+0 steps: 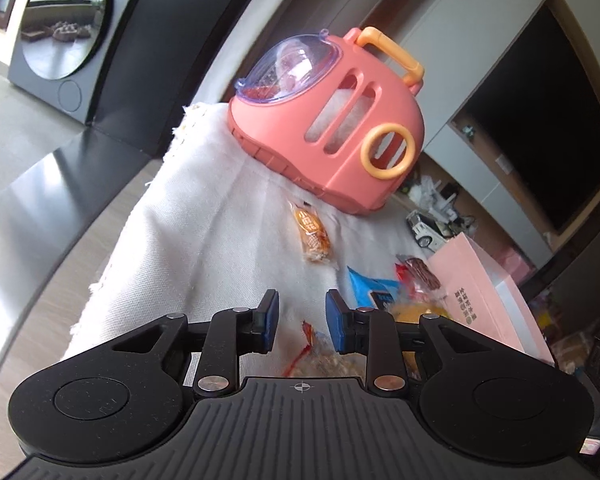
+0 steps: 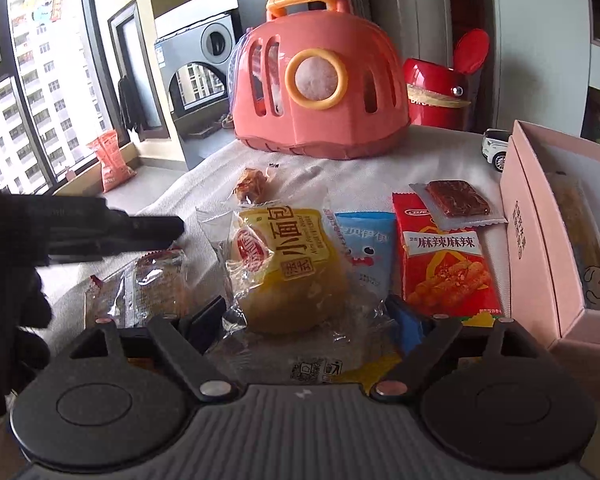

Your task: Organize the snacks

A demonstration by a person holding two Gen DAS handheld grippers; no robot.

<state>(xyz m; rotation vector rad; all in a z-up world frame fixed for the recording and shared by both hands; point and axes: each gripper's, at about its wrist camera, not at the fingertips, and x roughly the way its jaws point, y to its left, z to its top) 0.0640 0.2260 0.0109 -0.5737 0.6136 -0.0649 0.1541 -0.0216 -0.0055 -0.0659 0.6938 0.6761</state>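
Note:
On the white cloth, my right gripper stands open wide around a yellow bread packet; its pads do not press the wrapper. Beside the bread lie a blue packet, a red spicy-snack packet and a brown strip snack. An orange-brown snack lies farther back. My left gripper is drawn in to a narrow gap above a clear packet with a red edge; nothing shows pinched between its blue pads. The open pink box at the right holds a long snack.
A pink pet carrier with an orange handle stands at the back of the cloth. A red bin is behind it and a white toy car near the box. The table edge drops off at the left toward the floor.

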